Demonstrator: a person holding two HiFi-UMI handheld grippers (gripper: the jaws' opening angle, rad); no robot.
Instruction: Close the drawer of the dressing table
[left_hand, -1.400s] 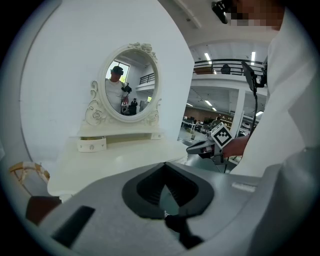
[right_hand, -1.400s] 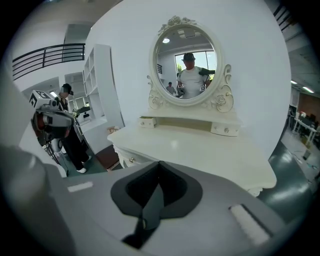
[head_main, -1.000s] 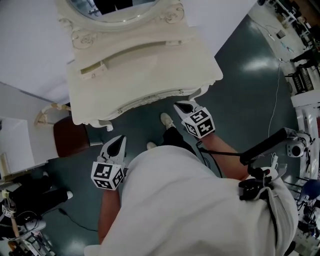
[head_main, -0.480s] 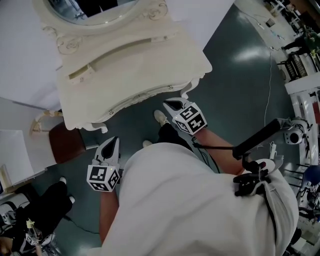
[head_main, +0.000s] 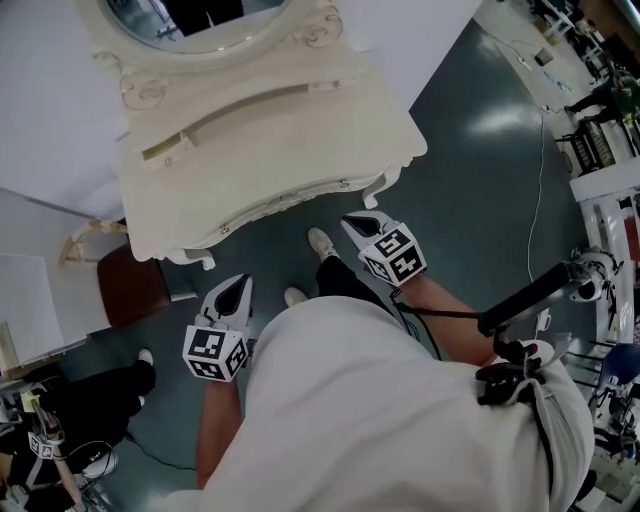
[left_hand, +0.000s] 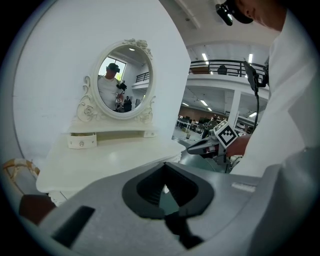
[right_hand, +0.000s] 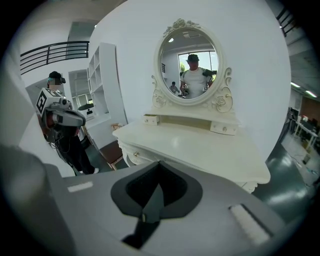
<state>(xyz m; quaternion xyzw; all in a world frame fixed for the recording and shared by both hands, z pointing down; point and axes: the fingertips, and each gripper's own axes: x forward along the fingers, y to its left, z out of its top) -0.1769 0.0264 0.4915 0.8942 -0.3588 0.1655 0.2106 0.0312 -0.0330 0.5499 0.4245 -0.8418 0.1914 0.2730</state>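
Observation:
The white dressing table (head_main: 270, 130) with its oval mirror (head_main: 190, 20) stands in front of me. Its drawer front with a small knob (right_hand: 136, 155) runs along the near edge, and it looks flush with the table. My left gripper (head_main: 240, 283) hangs below the table's left front, a short way off, its jaws shut and empty (left_hand: 163, 164). Just short of the table's right front leg is my right gripper (head_main: 358, 222), also shut with nothing in it (right_hand: 159, 162). Neither gripper touches the table.
A brown stool (head_main: 125, 285) stands at the table's left. The person's white shoes (head_main: 322, 241) are on the dark floor between the grippers. Another person in black (head_main: 90, 395) is at lower left. Racks and cables (head_main: 600, 150) line the right side.
Both grippers have drifted slightly, still shut. The gap between the right gripper's tip and the table's front edge looks a little wider than a second ago.

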